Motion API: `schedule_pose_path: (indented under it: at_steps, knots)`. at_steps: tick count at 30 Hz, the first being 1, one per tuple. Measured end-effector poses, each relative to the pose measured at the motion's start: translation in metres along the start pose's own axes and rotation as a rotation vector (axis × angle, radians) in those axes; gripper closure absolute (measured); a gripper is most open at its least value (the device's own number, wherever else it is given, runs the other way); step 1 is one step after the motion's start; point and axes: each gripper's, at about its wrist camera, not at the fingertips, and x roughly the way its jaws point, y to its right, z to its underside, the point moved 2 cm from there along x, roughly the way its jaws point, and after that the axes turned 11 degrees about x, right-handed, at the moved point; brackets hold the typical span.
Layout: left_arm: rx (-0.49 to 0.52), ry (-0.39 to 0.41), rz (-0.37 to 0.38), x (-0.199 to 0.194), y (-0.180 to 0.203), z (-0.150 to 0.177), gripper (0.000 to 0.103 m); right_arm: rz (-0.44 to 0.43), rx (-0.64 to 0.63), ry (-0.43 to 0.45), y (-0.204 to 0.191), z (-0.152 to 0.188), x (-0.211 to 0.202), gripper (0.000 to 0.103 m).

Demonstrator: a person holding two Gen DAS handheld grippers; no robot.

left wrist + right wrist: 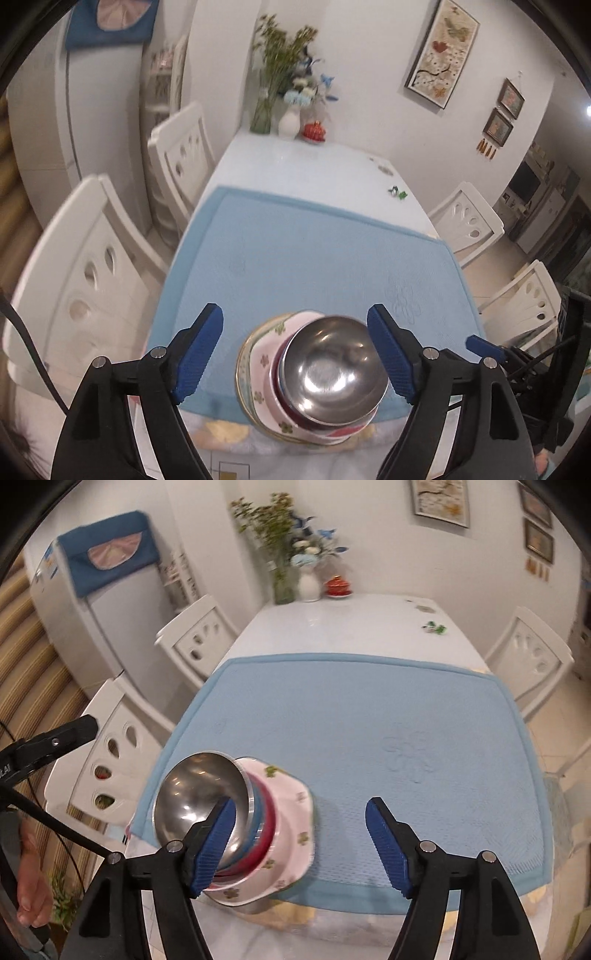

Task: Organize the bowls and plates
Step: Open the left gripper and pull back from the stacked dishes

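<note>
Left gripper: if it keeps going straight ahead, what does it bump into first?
Probably the steel bowl on top of the stack: it sits between the open fingers of the left gripper. Depth is unclear, so it might pass above it.

A home dining room: a white worktop [351,627] ringed by white dining chairs [181,155], flower vases [308,583] at the wall, framed pictures [441,55], and a covered fridge [99,602].

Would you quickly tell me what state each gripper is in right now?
Left gripper: open, holding nothing, above the steel bowl.
Right gripper: open, holding nothing.
</note>
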Motion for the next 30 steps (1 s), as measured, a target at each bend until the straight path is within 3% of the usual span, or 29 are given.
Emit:
schedule_pose_path:
  at_steps: [7, 11, 14, 18, 23, 30]
  knots:
    - [0.047, 0.093, -0.1, -0.016, 0.024, -0.007, 0.023, 0.029, 0.013, 0.034, 0.014, -0.003, -0.017, 0.03]
    - [0.088, 0.165, -0.177, -0.029, 0.037, -0.004, 0.012, 0.149, 0.002, 0.107, 0.01, -0.002, -0.027, 0.027]
    - [0.12, 0.191, -0.225, -0.034, 0.046, -0.003, 0.006, 0.195, 0.036, 0.153, 0.003, -0.001, -0.035, 0.018]
    - [0.16, 0.169, -0.258, -0.034, 0.053, 0.0, 0.004, 0.252, 0.061, 0.167, -0.005, 0.004, -0.037, 0.016]
    - [0.106, 0.086, -0.19, -0.018, 0.05, 0.012, 0.003, 0.375, -0.027, 0.109, -0.014, 0.011, -0.022, 0.016]
    - [0.1, -0.042, -0.137, 0.008, 0.051, 0.029, 0.003, 0.316, 0.027, -0.034, -0.005, 0.023, 0.0, 0.016]
